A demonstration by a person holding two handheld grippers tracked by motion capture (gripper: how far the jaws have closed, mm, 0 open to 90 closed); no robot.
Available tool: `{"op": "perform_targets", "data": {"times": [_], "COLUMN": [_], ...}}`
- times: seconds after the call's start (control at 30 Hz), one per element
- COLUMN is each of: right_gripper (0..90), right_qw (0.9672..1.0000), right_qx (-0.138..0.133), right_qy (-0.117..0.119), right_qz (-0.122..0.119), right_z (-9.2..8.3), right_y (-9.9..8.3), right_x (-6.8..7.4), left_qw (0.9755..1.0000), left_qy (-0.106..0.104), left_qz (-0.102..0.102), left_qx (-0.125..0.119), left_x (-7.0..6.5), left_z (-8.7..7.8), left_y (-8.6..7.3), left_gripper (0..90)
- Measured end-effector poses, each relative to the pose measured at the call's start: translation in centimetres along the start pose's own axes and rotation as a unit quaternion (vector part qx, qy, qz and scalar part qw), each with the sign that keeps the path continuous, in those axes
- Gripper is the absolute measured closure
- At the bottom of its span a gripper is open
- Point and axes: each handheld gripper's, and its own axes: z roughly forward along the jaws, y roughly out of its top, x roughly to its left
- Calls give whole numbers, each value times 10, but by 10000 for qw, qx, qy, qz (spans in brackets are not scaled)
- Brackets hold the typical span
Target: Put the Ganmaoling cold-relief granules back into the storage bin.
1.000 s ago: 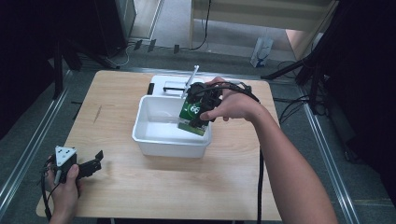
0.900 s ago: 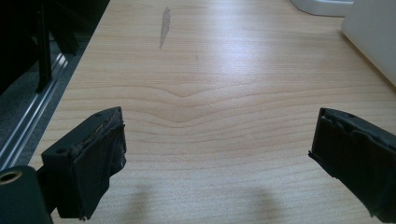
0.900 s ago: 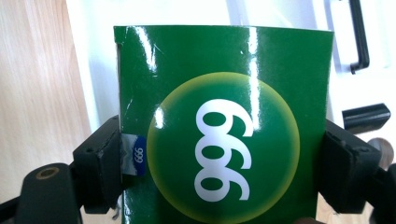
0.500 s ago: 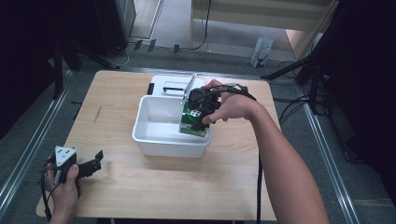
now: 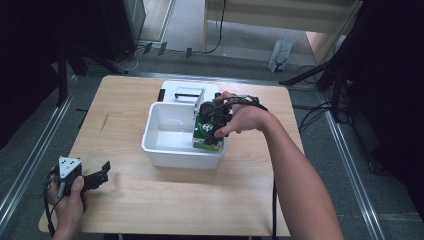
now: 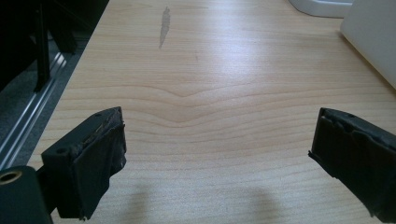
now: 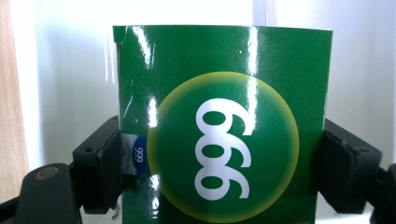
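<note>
A green box (image 7: pixel 219 126) printed with a yellow circle and white "999" sits between the jaws of my right gripper (image 7: pixel 219 172), which press on both its sides. From above, the green box (image 5: pixel 204 134) is low inside the white plastic bin (image 5: pixel 167 150), against its right wall, with my right gripper (image 5: pixel 212 120) over it. My left gripper (image 5: pixel 97 176) rests at the table's near left corner, and in its own view the left gripper (image 6: pixel 217 154) has its jaws wide apart over bare wood.
A white lid or tray (image 5: pixel 187 92) with a clear handle lies just behind the bin. The wooden table (image 5: pixel 125 120) has a small grey scuff (image 6: pixel 164 23) on its left half. Metal rails and cables run along the floor on both sides.
My right gripper has carried the green box downward, deeper into the bin's right side. The left gripper has stayed where it was.
</note>
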Motion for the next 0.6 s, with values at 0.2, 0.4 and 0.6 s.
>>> {"op": "perform_targets", "data": {"times": [0.2,0.4,0.6], "right_gripper": [163,164,163], "right_qw": [9999,9998,9992], "right_qx": [91,205,372], "right_qy": [21,51,126], "right_qz": [101,15,-12], "right_z": [10,21,27], "right_y": [-1,-1,-1], "right_x": [-1,0,-1], "left_qw": [10000,10000,10000], "left_qy": [-5,-3,-5], "left_qz": [9,50,53], "left_qx": [12,21,12], "left_x": [0,0,0], "left_z": [0,0,0], "left_y": [0,0,0], "left_gripper": [38,38,38]}}
